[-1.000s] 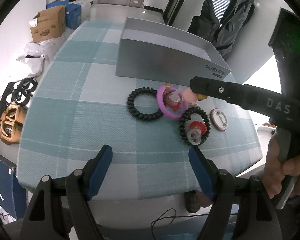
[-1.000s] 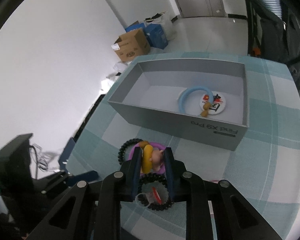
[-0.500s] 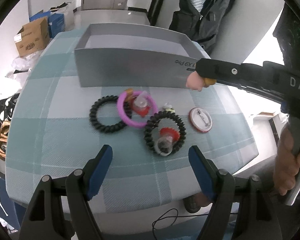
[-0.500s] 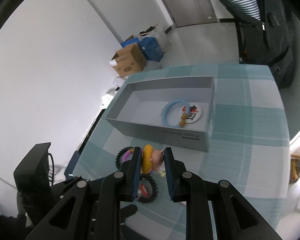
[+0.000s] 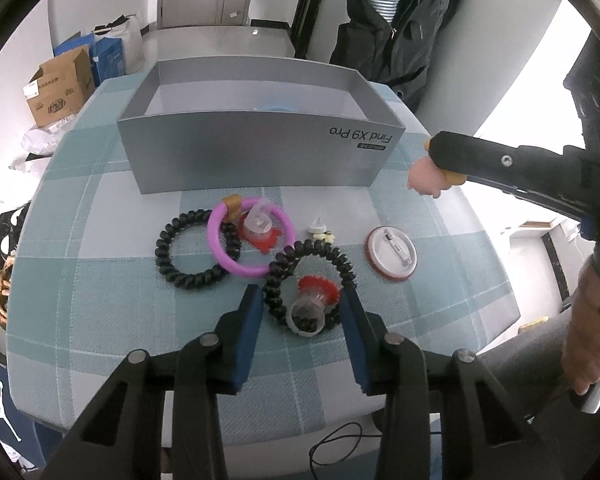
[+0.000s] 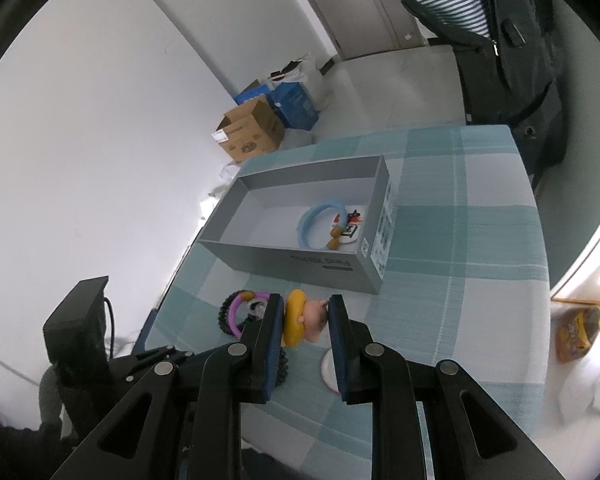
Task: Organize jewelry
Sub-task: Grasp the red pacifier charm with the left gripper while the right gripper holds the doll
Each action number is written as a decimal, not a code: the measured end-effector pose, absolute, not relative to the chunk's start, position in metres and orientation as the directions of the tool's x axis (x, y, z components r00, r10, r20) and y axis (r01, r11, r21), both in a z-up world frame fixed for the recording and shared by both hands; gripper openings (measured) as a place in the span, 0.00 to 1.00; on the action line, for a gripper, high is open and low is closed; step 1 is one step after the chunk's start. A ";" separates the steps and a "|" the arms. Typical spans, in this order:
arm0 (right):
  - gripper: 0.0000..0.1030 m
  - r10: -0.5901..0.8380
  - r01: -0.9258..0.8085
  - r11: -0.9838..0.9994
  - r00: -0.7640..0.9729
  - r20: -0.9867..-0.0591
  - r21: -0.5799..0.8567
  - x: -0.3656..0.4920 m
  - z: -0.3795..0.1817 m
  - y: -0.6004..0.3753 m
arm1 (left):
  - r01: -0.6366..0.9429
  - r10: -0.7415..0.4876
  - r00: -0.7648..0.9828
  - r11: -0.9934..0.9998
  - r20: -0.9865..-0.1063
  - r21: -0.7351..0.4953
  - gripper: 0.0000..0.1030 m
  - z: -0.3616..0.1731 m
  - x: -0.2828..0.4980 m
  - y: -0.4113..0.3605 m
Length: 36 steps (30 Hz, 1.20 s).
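A: Left wrist view, bottom centre: left gripper [image 5: 303,312], jaws just narrowed but not clamped, blue pads either side of the black coiled hair tie with red-and-clear charm [image 5: 310,278], can't confirm contact.

B: Above that?

A: Mid-frame on the teal-and-white checked tablecloth [image 5: 100,288]: second black spiral hair tie [image 5: 198,250], purple plastic ring [image 5: 250,236] overlapping it, white round pin badge with red rim [image 5: 392,254] right of centre. Upper centre, grey open cardboard box [image 5: 260,152].

B: Right gripper?

A: Right wrist view, lower centre: right gripper [image 6: 304,322] clenched on a small peach figurine with yellow ring [image 6: 305,317], lifted above the cloth, short of the box. Inside the box, centre: light blue plastic ring [image 6: 320,226] beside a white printed badge [image 6: 352,224].
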State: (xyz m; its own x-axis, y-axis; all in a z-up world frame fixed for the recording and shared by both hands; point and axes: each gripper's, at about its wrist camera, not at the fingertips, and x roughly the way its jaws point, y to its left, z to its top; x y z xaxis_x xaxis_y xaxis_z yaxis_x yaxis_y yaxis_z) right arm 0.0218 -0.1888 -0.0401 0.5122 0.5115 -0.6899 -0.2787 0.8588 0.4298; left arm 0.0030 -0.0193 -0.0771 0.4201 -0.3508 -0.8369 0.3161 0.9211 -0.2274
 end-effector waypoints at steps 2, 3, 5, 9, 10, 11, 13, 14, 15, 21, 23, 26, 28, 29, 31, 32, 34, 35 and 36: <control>0.21 0.511 -0.275 0.859 0.514 -0.689 0.432 0.021 -0.040 -0.191 | 0.317 -0.345 0.417 0.922 -0.841 -0.222 0.24 -0.078 0.003 -0.021; 0.21 0.513 -0.274 0.858 0.515 -0.687 0.435 0.021 -0.039 -0.192 | 0.319 -0.343 0.417 0.922 -0.842 -0.218 0.20 -0.079 0.003 -0.023; 0.21 0.513 -0.276 0.858 0.518 -0.685 0.434 0.019 -0.038 -0.194 | 0.327 -0.335 0.420 0.923 -0.843 -0.204 0.20 -0.078 0.003 -0.025; 0.21 0.513 -0.277 0.857 0.522 -0.681 0.433 0.018 -0.037 -0.195 | 0.328 -0.336 0.425 0.923 -0.840 -0.203 0.19 -0.077 0.001 -0.023; 0.21 0.513 -0.276 0.857 0.522 -0.681 0.435 0.018 -0.037 -0.195 | 0.326 -0.342 0.423 0.921 -0.839 -0.211 0.19 -0.077 0.002 -0.023; 0.21 0.514 -0.277 0.857 0.521 -0.681 0.435 0.018 -0.037 -0.195 | 0.324 -0.346 0.424 0.921 -0.837 -0.217 0.19 -0.076 0.002 -0.022; 0.21 0.515 -0.280 0.857 0.523 -0.679 0.434 0.017 -0.036 -0.196 | 0.325 -0.355 0.429 0.919 -0.831 -0.225 0.19 -0.073 0.002 -0.021; 0.21 0.514 -0.280 0.857 0.522 -0.680 0.432 0.018 -0.037 -0.196 | 0.326 -0.363 0.430 0.916 -0.827 -0.233 0.19 -0.071 0.001 -0.021; 0.21 0.514 -0.280 0.857 0.522 -0.681 0.432 0.018 -0.037 -0.196 | 0.328 -0.379 0.432 0.911 -0.819 -0.248 0.18 -0.069 0.000 -0.019; 0.21 0.511 -0.270 0.858 0.519 -0.685 0.436 0.019 -0.038 -0.195 | 0.335 -0.419 0.434 0.897 -0.798 -0.289 0.15 -0.062 0.000 -0.016; 0.21 0.511 -0.270 0.859 0.518 -0.686 0.436 0.019 -0.038 -0.195 | 0.333 -0.423 0.433 0.896 -0.796 -0.295 0.15 -0.062 0.000 -0.017; 0.21 0.511 -0.272 0.858 0.518 -0.686 0.435 0.020 -0.038 -0.194 | 0.325 -0.423 0.434 0.897 -0.796 -0.300 0.15 -0.061 0.001 -0.016; 0.21 0.512 -0.269 0.858 0.515 -0.688 0.437 0.020 -0.039 -0.192 | 0.329 -0.429 0.414 0.893 -0.803 -0.307 0.15 -0.064 0.002 -0.015; 0.21 0.512 -0.270 0.858 0.514 -0.689 0.436 0.020 -0.039 -0.192 | 0.324 -0.431 0.394 0.892 -0.812 -0.317 0.15 -0.068 0.004 -0.015; 0.21 0.512 -0.269 0.858 0.508 -0.693 0.437 0.021 -0.041 -0.190 | 0.304 -0.436 0.360 0.891 -0.825 -0.338 0.15 -0.076 0.006 -0.013; 0.21 0.512 -0.268 0.858 0.507 -0.693 0.438 0.021 -0.041 -0.189 | 0.296 -0.445 0.350 0.887 -0.824 -0.354 0.15 -0.078 0.006 -0.012; 0.21 0.514 -0.272 0.857 0.504 -0.694 0.437 0.022 -0.042 -0.186 | 0.283 -0.457 0.343 0.883 -0.821 -0.374 0.15 -0.078 0.006 -0.008; 0.21 0.515 -0.273 0.857 0.504 -0.694 0.437 0.022 -0.042 -0.186 | 0.283 -0.466 0.344 0.879 -0.815 -0.383 0.15 -0.077 0.006 -0.007; 0.21 0.515 -0.276 0.857 0.504 -0.694 0.436 0.023 -0.042 -0.184 | 0.284 -0.474 0.350 0.876 -0.808 -0.391 0.14 -0.074 0.006 -0.004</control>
